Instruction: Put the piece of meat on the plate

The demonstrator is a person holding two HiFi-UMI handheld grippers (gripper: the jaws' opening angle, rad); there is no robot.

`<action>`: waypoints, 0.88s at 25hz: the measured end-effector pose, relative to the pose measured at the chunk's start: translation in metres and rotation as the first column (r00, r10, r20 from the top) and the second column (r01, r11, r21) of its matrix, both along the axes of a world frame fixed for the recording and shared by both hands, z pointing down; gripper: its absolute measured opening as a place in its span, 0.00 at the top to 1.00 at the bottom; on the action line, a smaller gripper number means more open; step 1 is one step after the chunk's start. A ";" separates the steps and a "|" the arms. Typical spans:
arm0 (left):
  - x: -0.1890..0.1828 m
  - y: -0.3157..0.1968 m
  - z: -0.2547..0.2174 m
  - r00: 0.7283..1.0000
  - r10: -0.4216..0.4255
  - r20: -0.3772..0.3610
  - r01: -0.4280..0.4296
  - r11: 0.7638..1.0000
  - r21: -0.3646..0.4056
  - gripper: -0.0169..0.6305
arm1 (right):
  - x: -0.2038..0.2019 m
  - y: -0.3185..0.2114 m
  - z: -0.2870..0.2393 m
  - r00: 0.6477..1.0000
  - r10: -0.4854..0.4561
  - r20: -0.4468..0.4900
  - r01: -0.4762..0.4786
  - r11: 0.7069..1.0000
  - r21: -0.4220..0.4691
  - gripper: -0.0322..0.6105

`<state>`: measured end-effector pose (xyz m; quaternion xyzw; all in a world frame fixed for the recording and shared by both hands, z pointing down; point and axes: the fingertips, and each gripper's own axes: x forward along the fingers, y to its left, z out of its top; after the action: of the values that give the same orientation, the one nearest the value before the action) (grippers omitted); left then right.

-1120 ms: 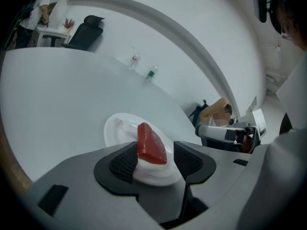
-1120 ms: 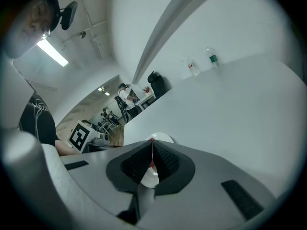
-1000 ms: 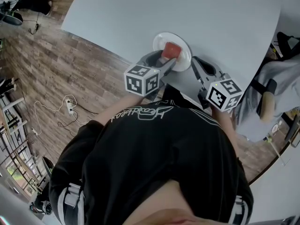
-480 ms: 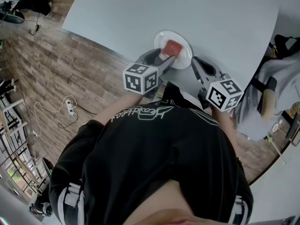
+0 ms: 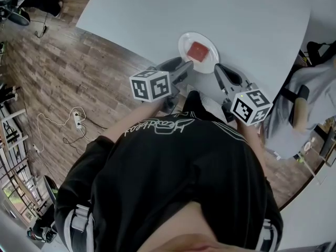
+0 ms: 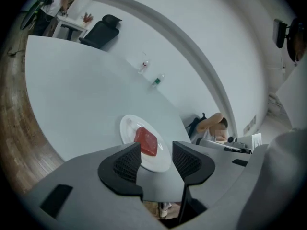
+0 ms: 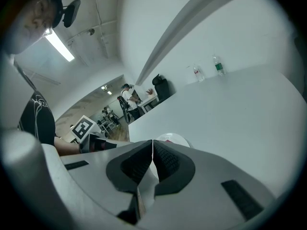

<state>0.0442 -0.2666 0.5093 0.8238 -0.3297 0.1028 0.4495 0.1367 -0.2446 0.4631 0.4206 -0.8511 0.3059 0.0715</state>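
Observation:
The red piece of meat point(image 5: 198, 50) lies flat on the round white plate point(image 5: 184, 46) near the table's near edge. My left gripper point(image 5: 184, 68) hovers just short of the plate, drawn back from it. Its jaws have just been closing a little, stand open, and nothing is between them. In the left gripper view the meat point(image 6: 146, 141) and the plate point(image 6: 127, 127) show beyond my left gripper point(image 6: 156, 151). My right gripper point(image 5: 219, 71) is to the right of the plate, shut and empty. In the right gripper view, above my right gripper point(image 7: 152, 148), a sliver of the plate point(image 7: 175, 138) shows.
The white table point(image 5: 157, 20) runs far back. A bottle point(image 6: 157, 80) and a glass point(image 6: 144, 64) stand at its far edge. Wood floor point(image 5: 58, 72) lies to the left. A seated person point(image 5: 307, 85) is at the table's right end.
My left gripper has pulled back from the plate toward my body, leaving the meat lying on the plate. The right gripper has barely shifted.

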 end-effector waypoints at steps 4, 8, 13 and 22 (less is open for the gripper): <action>0.000 0.021 -0.019 0.997 0.048 -0.063 -0.047 0.999 0.012 0.89 | -0.007 0.013 -0.009 1.000 0.004 -0.004 -0.004 1.000 0.023 0.93; -0.002 0.041 -0.043 0.984 0.112 -0.138 -0.107 0.993 0.043 0.96 | -0.019 0.023 -0.020 1.000 0.008 -0.008 -0.008 0.999 0.045 0.93; -0.003 0.068 -0.069 0.971 0.154 -0.183 -0.138 0.986 0.097 0.96 | -0.031 0.045 -0.034 1.000 0.001 -0.005 -0.001 0.997 0.073 0.93; -0.019 0.132 -0.089 0.967 0.173 -0.188 -0.147 0.978 0.147 0.96 | -0.052 0.112 -0.059 1.000 0.007 0.007 -0.008 0.991 0.135 0.93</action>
<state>0.0253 -0.1344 0.4200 0.8818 -0.2213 0.0334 0.4152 0.0847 -0.1323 0.4038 0.4269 -0.8685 0.2490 0.0391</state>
